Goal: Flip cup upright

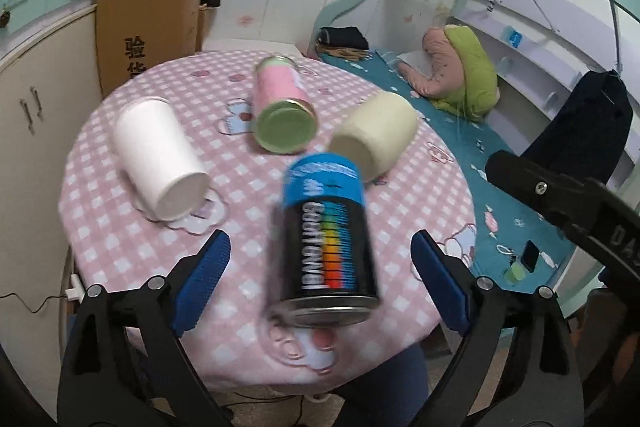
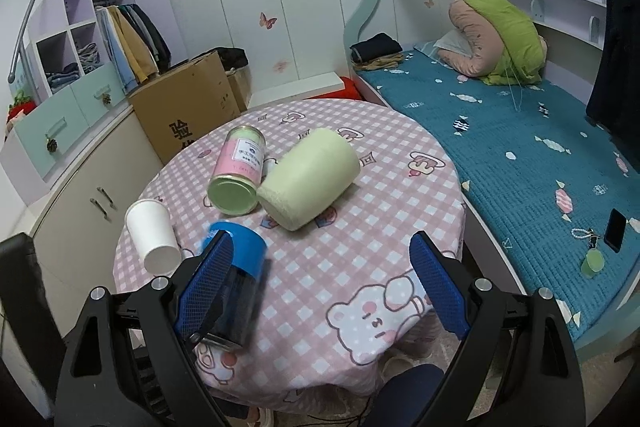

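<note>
Several containers lie on their sides on the round table point(image 1: 120, 227) with a pink checked cloth. A black can with a blue cap point(image 1: 326, 239) lies blurred between the open fingers of my left gripper point(image 1: 320, 283), near the front edge; it shows at the left in the right wrist view point(image 2: 236, 279). A white paper cup point(image 1: 160, 155) point(image 2: 154, 235) lies at the left. A pink jar with a green lid point(image 1: 282, 109) point(image 2: 238, 171) and a cream cup point(image 1: 376, 133) point(image 2: 308, 179) lie further back. My right gripper point(image 2: 322, 287) is open and empty above the table's front.
A bed with a teal cover point(image 2: 520, 167) runs along the table's right side, with a phone point(image 2: 616, 231) and folded quilts point(image 2: 496, 39) on it. A cardboard box point(image 2: 188, 107) and cabinets point(image 2: 80, 195) stand behind and left. The other gripper's black arm point(image 1: 568, 203) reaches in at right.
</note>
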The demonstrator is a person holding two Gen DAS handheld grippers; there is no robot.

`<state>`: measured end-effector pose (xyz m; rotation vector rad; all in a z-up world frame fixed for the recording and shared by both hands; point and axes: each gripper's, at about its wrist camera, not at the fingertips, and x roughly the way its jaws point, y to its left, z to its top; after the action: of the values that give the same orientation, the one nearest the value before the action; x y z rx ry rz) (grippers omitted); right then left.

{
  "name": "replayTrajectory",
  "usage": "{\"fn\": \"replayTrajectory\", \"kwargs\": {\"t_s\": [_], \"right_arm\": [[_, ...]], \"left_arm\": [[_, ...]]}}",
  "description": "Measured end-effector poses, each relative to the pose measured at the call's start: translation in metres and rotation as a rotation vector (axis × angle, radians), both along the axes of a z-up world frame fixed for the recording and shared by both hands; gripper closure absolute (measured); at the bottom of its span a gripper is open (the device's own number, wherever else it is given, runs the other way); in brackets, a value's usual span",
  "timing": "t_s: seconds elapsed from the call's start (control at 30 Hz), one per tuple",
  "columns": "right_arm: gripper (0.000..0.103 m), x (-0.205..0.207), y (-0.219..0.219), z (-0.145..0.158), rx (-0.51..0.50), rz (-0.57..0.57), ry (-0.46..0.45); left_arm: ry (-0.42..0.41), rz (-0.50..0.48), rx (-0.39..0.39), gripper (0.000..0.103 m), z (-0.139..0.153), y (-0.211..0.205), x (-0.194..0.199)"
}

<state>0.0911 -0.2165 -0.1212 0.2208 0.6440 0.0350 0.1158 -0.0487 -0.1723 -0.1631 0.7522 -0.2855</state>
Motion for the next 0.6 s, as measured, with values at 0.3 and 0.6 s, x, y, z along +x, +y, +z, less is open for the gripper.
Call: {"fn": "replayTrajectory", "kwargs": {"t_s": [0.3, 0.6], "right_arm": [[0.017, 0.038, 0.037, -0.021, 0.068, 0.115, 0.157], [0.017, 0.079, 0.07, -0.052, 0.119, 0.185, 0.308]], "left_arm": [[0.069, 0.13, 0.002, 0.011, 0.013, 0.071, 0.021], [0.088, 0.15, 0.031, 0.011, 0.008, 0.1, 0.038]]}}
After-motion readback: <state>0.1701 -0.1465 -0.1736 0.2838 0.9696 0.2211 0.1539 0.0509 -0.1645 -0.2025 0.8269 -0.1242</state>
